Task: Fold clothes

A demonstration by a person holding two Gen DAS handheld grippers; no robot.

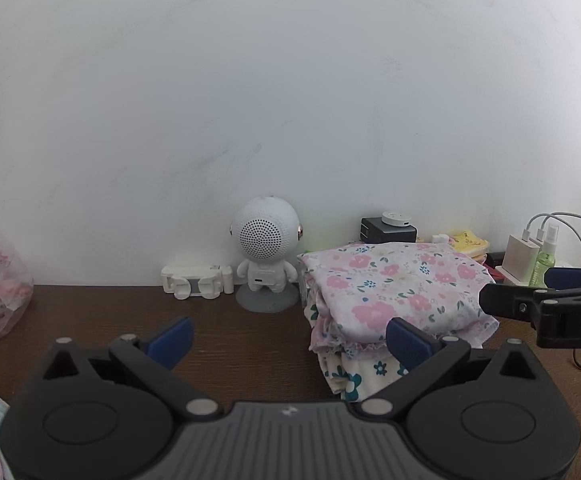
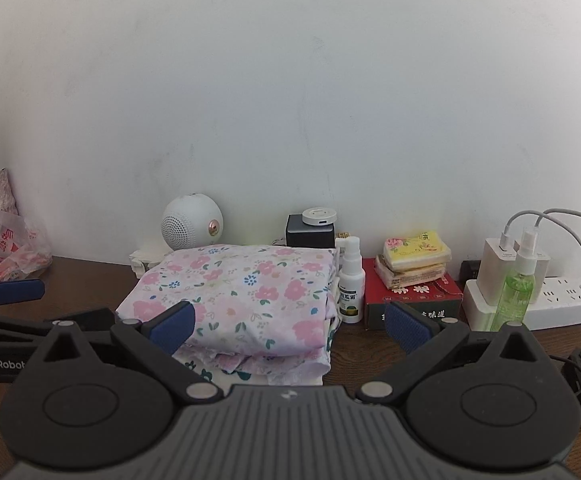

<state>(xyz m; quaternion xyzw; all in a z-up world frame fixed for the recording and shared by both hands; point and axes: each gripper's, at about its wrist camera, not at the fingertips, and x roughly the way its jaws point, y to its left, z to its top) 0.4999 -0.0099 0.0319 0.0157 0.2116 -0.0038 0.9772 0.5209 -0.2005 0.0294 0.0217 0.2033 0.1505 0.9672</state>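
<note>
Ahead of the right claw (image 2: 288, 330), on the brown table (image 2: 370, 344), sits a stack of folded clothes (image 2: 242, 300), the top piece white with pink flowers; the claw is spread wide and holds nothing, its left pad over the stack's near corner. The left claw (image 1: 288, 340) is spread wide and bare too, with the stack (image 1: 394, 292) ahead and to its right. Beyond it, an astronaut speaker (image 1: 264, 248) stands against the wall.
</note>
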